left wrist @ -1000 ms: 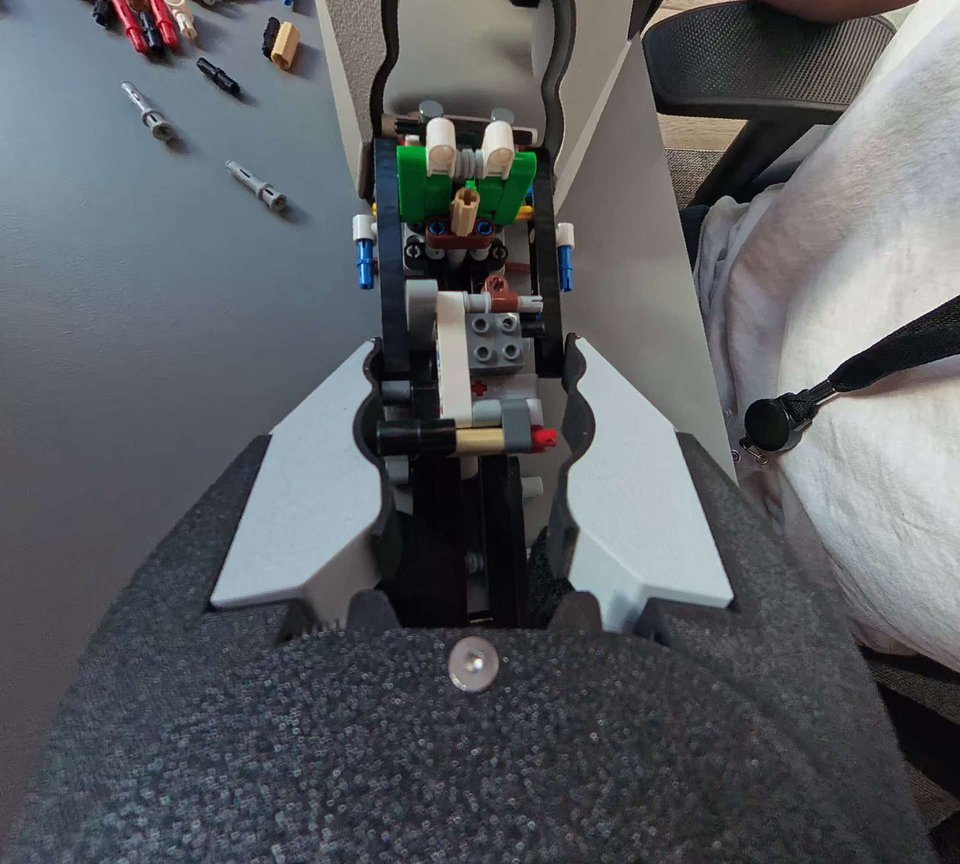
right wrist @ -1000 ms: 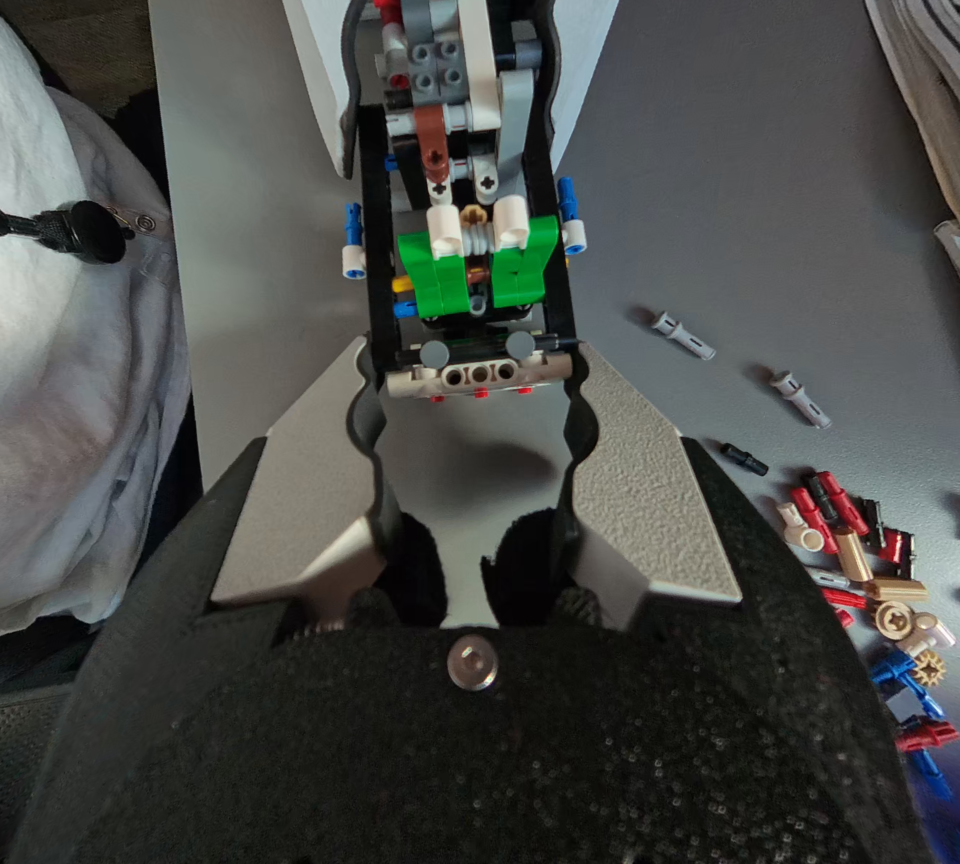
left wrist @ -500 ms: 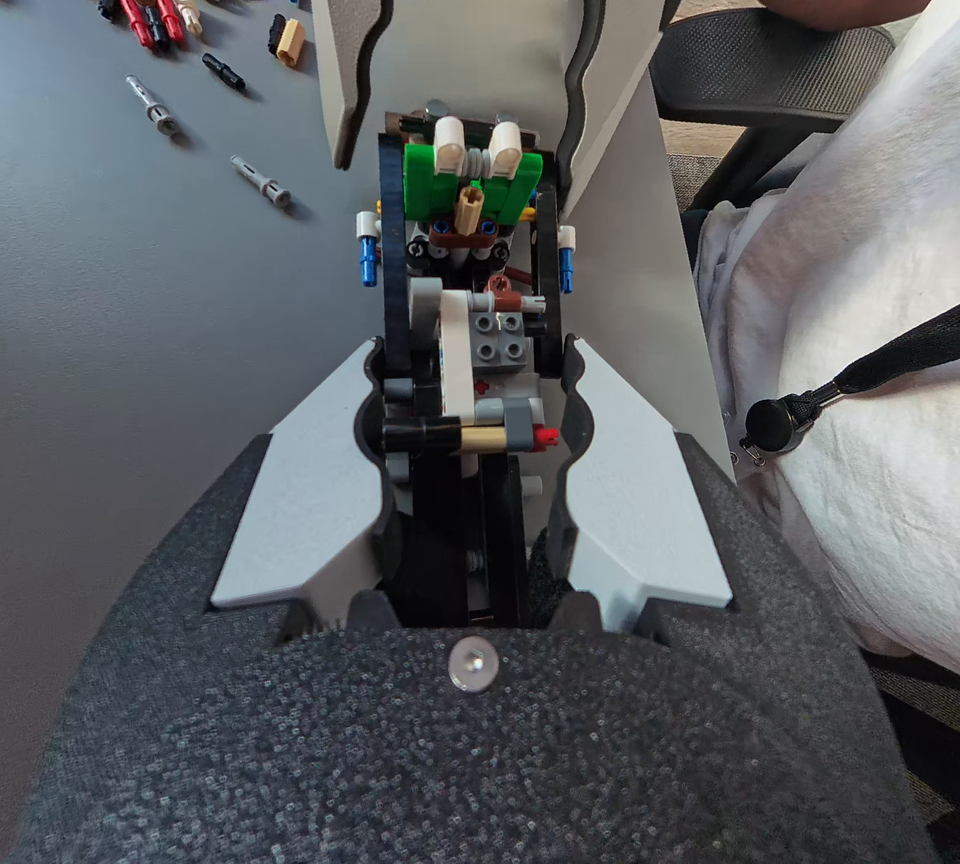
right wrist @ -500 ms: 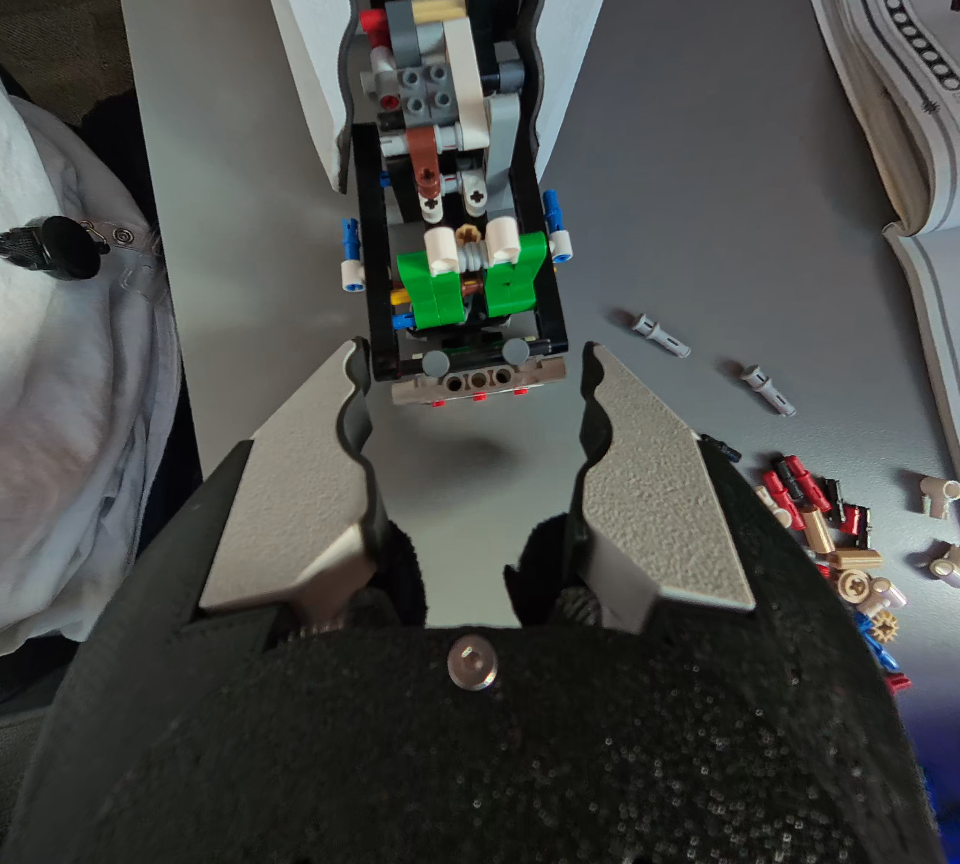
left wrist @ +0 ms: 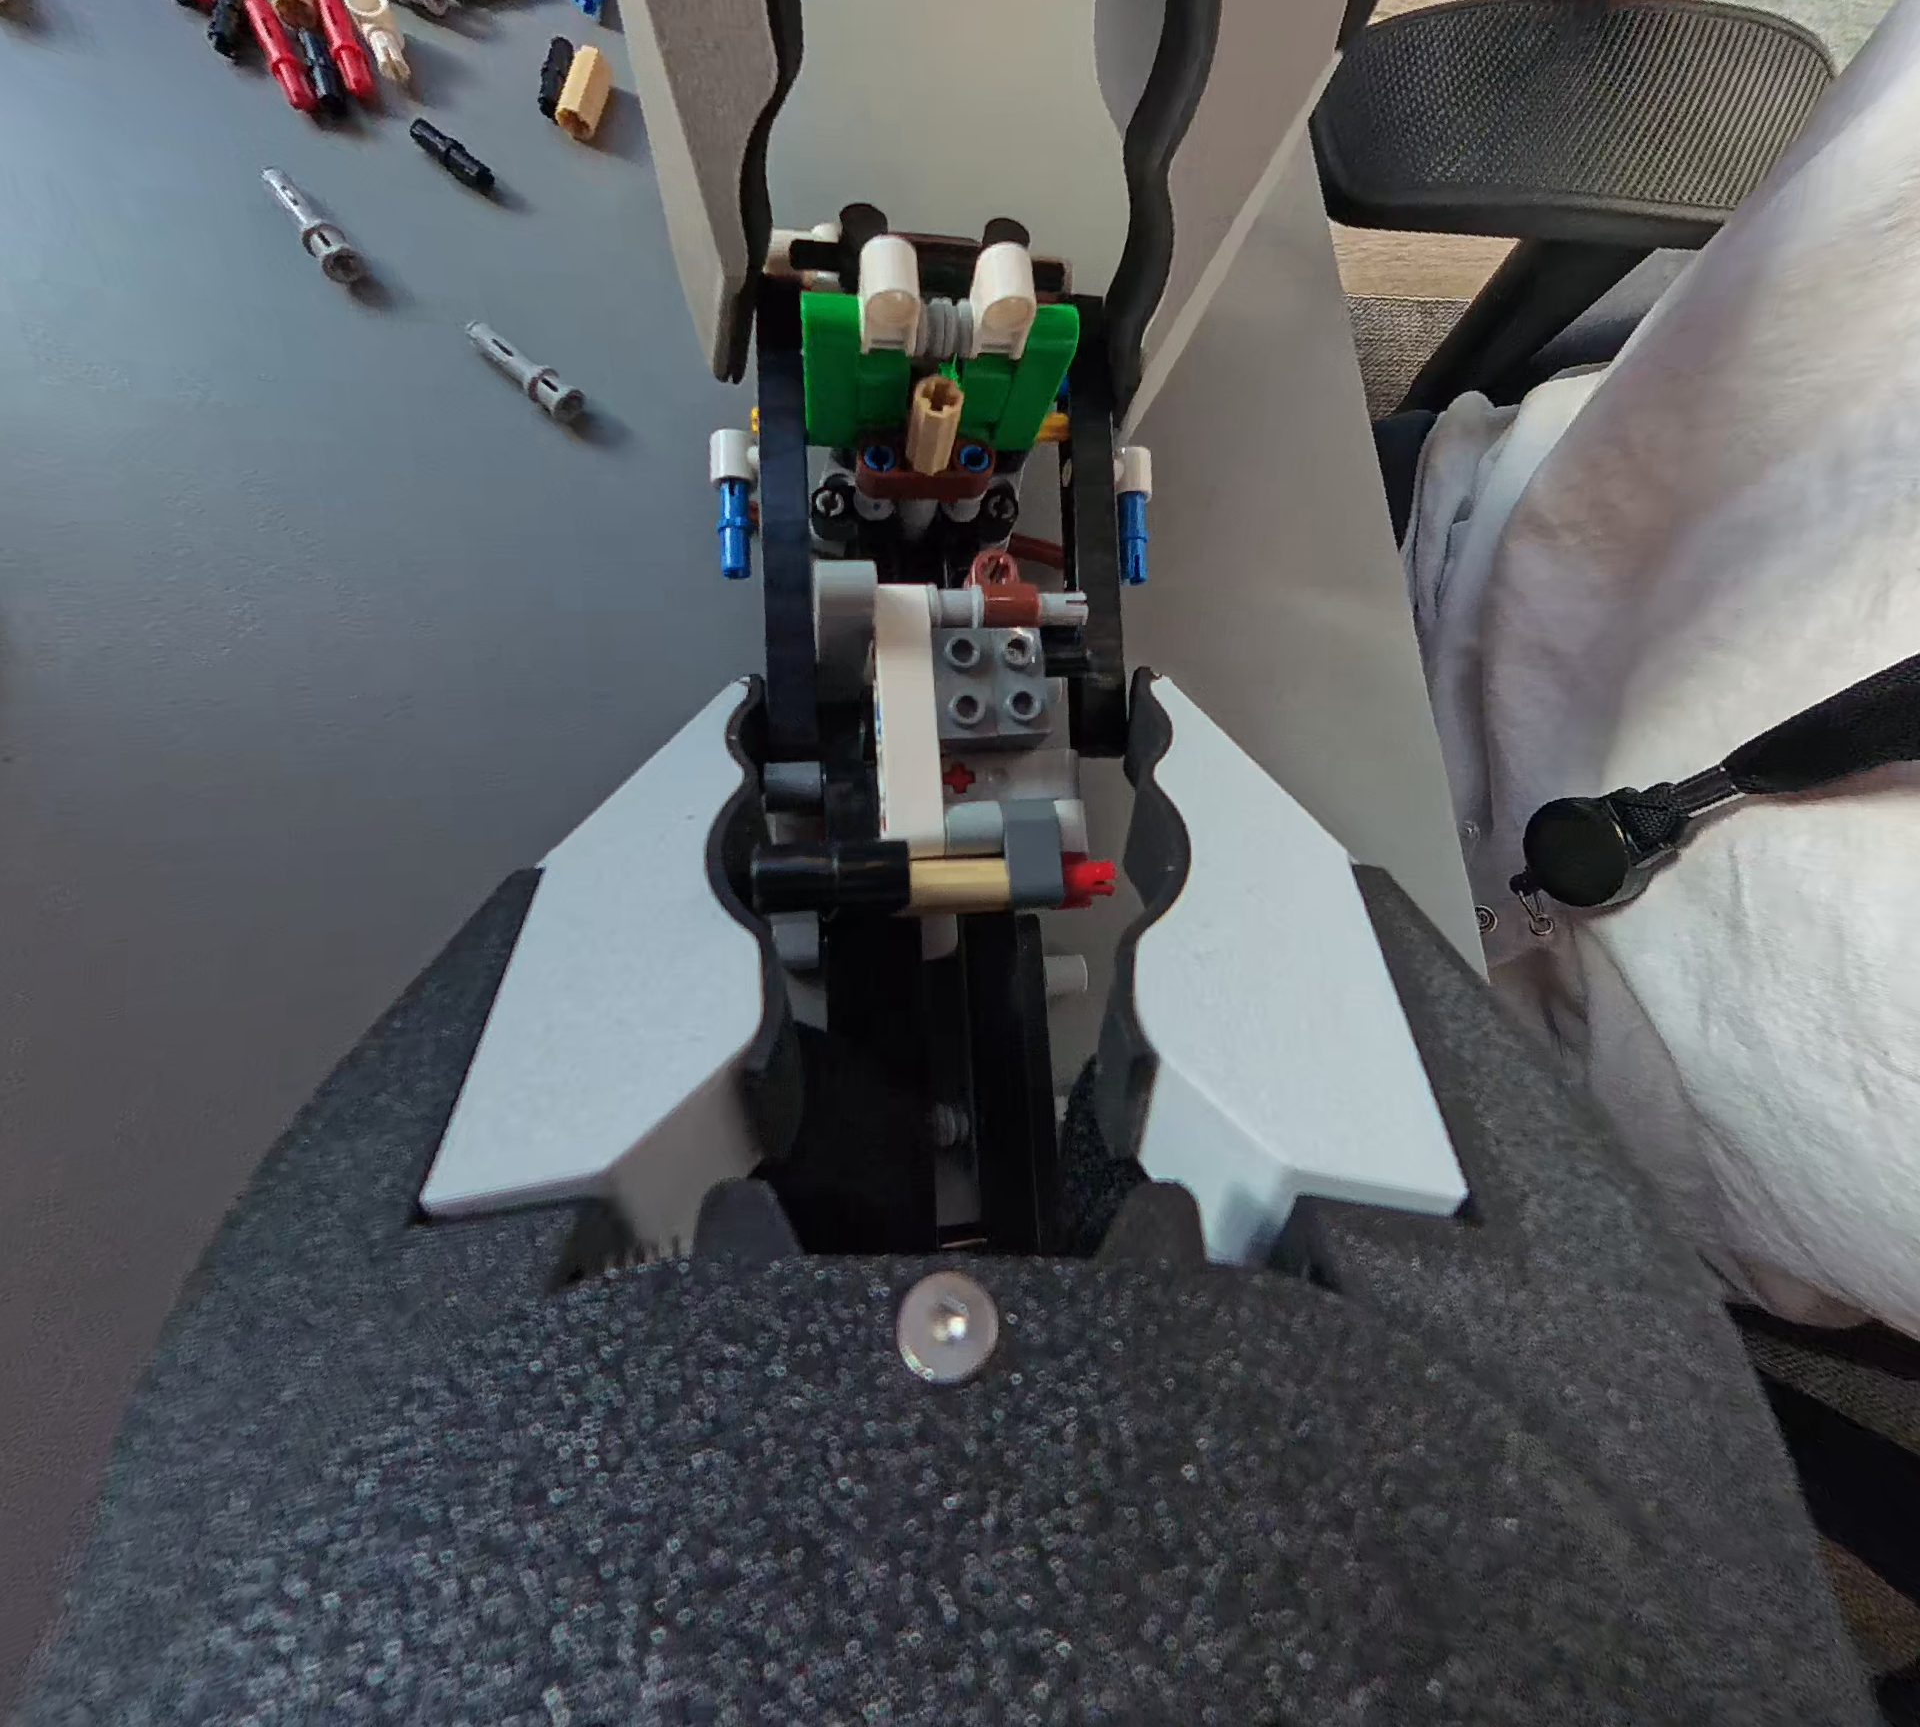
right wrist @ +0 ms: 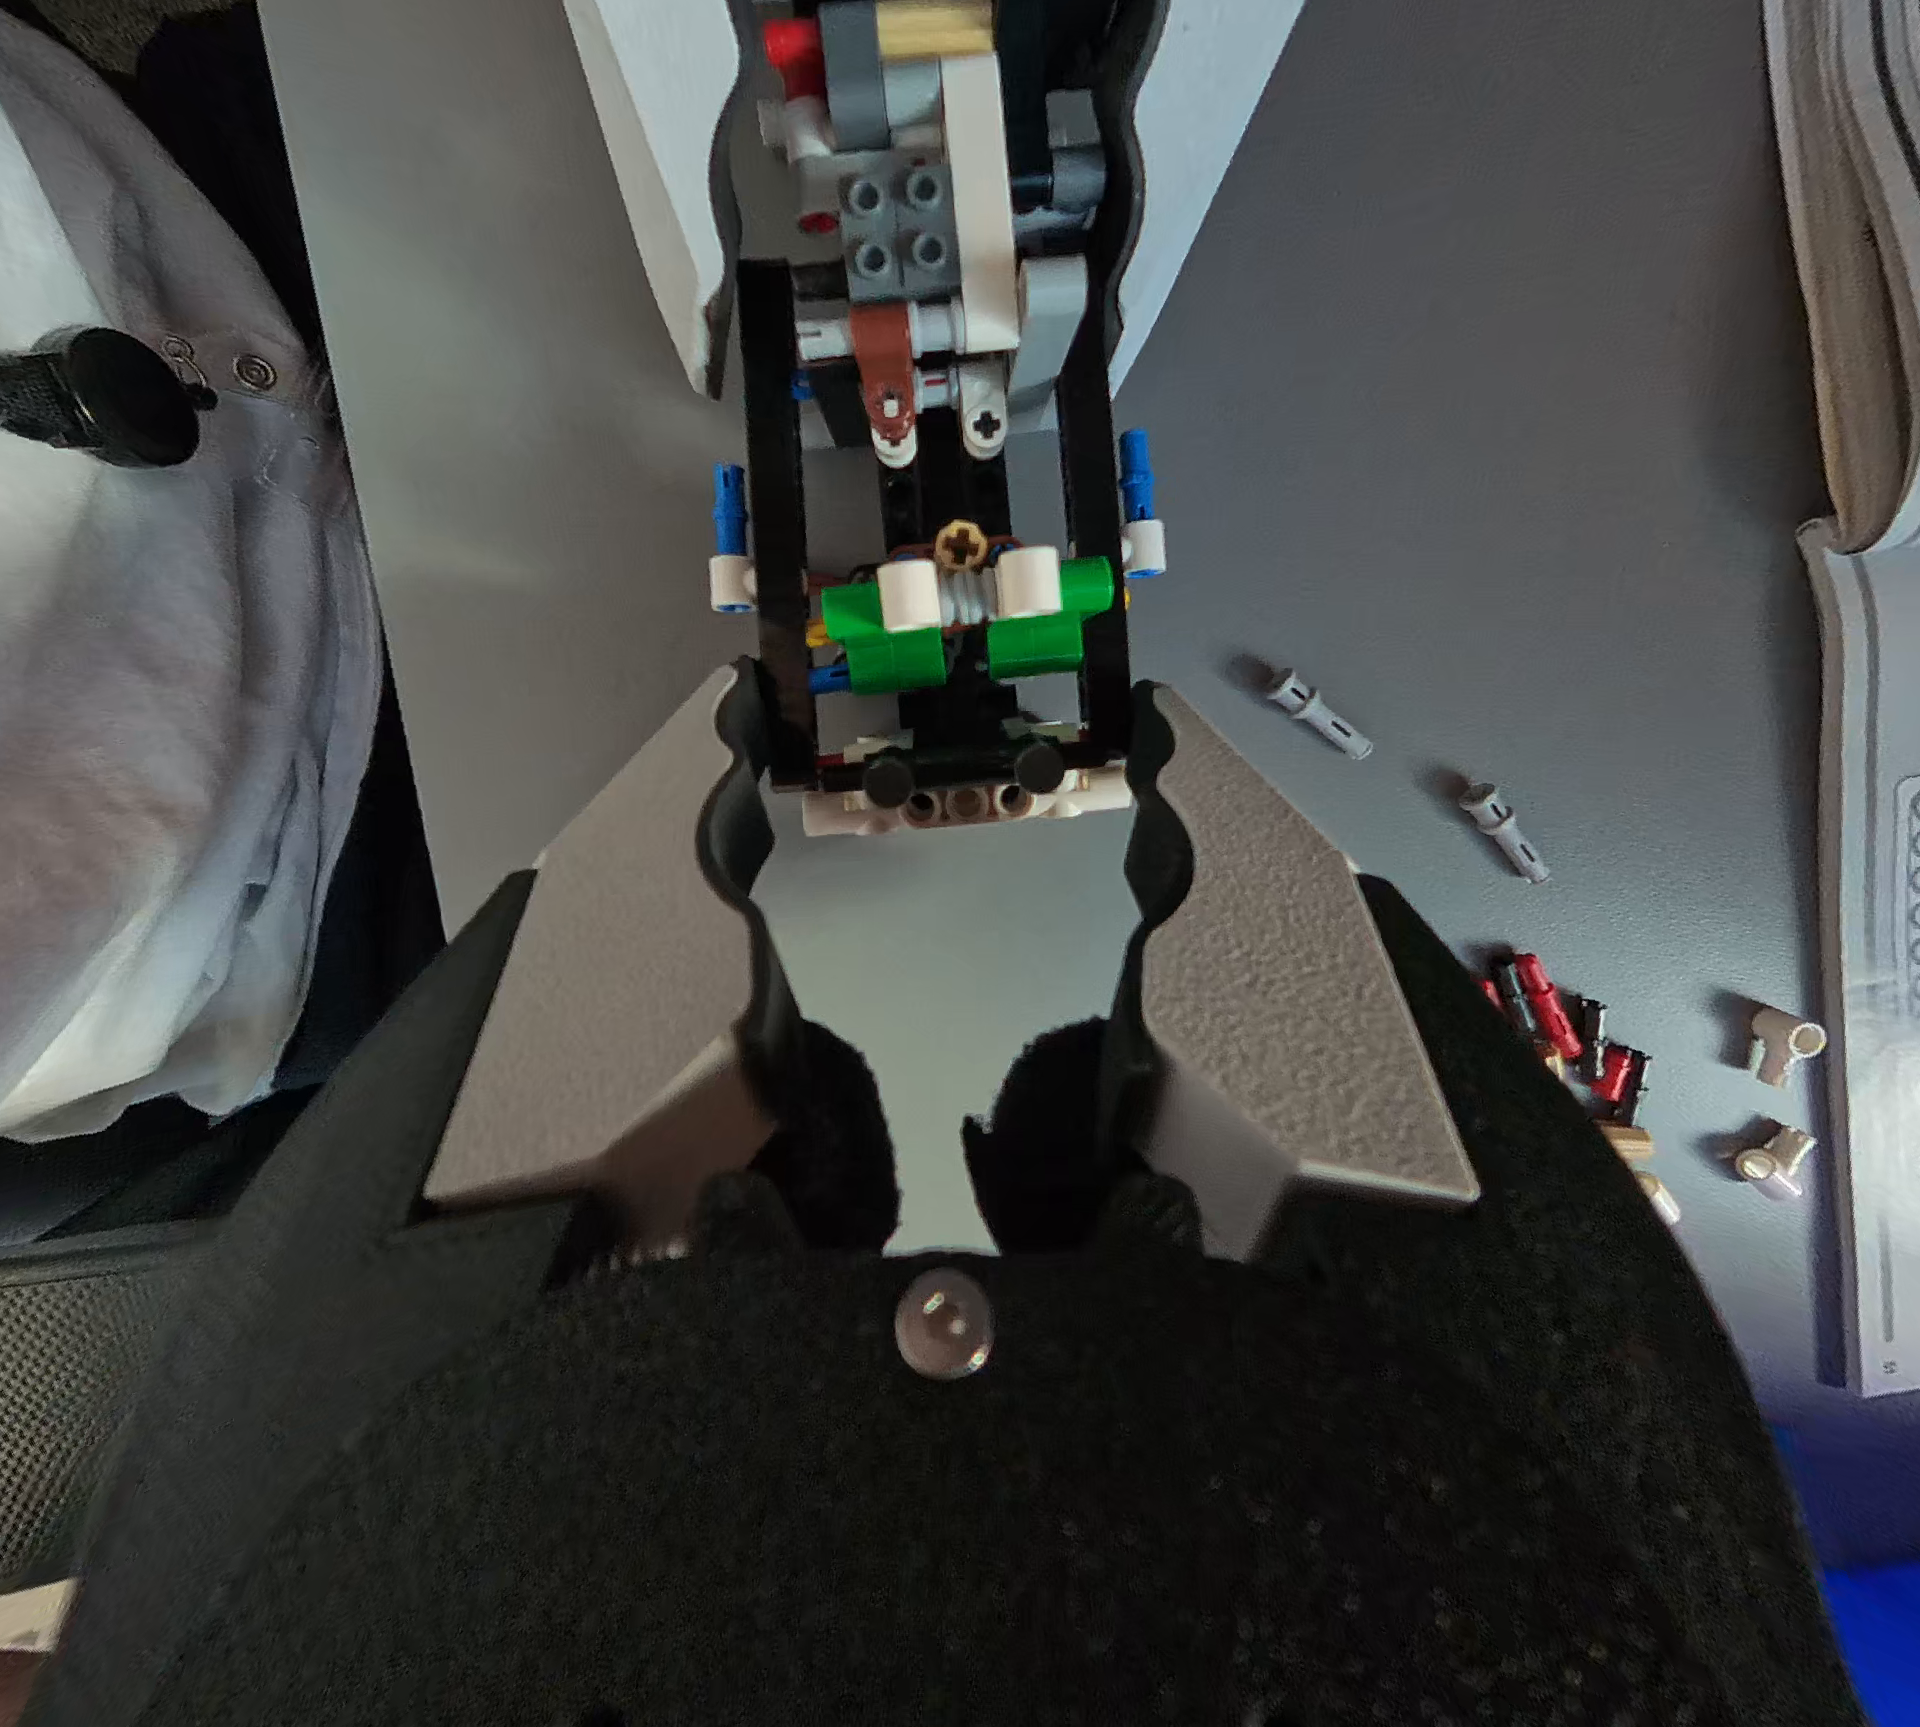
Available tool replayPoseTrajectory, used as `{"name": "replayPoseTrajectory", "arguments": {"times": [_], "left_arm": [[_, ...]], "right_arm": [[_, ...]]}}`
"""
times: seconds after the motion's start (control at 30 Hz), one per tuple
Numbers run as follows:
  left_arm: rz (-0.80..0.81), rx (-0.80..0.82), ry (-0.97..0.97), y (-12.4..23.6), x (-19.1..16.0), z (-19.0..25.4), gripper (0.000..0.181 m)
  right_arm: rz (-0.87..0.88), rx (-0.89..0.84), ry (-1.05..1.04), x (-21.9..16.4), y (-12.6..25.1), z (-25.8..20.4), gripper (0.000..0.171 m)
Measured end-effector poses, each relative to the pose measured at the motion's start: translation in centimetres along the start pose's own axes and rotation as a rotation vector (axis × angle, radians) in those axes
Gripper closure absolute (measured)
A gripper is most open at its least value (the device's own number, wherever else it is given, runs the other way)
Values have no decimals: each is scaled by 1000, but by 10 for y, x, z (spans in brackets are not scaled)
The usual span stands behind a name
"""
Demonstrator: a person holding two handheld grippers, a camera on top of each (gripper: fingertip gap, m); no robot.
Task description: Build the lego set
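The lego model (left wrist: 935, 368) is a long black frame with green bricks, white connectors, a grey studded brick and blue pins on its sides. It hangs above the dark grey table (left wrist: 260, 638), held between both grippers. My left gripper (left wrist: 940, 690) is shut on the end with the grey brick and the tan and black axle. My right gripper (right wrist: 943, 685) is shut on the opposite end of the model (right wrist: 894, 638), its fingertips pressed against the black frame by the green bricks. Its fingers (left wrist: 675, 119) also show at the top of the left wrist view.
A pile of loose red, black, blue and tan pieces (left wrist: 312, 4) lies on the table, with two grey pins (right wrist: 1309, 711) closer by. An open instruction booklet (right wrist: 1860, 742) lies at the table's side. A person in a white shirt (left wrist: 1662, 638) sits at the table edge in a black chair (left wrist: 1558, 108). Tip to tip, the grippers are about 6 centimetres apart.
My right gripper let go of the model's end and drew back half a second ago. It has now come forward and closed on that end again. My left gripper kept its hold.
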State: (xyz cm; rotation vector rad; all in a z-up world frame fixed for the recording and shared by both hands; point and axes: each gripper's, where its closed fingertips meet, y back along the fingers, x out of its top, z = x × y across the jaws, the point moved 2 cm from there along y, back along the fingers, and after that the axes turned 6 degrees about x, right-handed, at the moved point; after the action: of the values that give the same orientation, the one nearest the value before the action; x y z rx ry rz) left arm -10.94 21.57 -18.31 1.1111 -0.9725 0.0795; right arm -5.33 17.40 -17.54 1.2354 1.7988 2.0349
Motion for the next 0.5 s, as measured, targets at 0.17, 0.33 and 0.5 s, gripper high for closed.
{"name": "replayPoseTrajectory", "arguments": {"times": [0.17,0.33,0.5], "left_arm": [[-1,0,-22,-2,1,3,106],[0,23,-19,-2,1,0,109],[5,25,-9,-1,1,-1,109]], "right_arm": [[4,18,59,0,0,0,104],[21,42,66,-1,1,4,104],[-41,30,63,-1,2,5,103]]}}
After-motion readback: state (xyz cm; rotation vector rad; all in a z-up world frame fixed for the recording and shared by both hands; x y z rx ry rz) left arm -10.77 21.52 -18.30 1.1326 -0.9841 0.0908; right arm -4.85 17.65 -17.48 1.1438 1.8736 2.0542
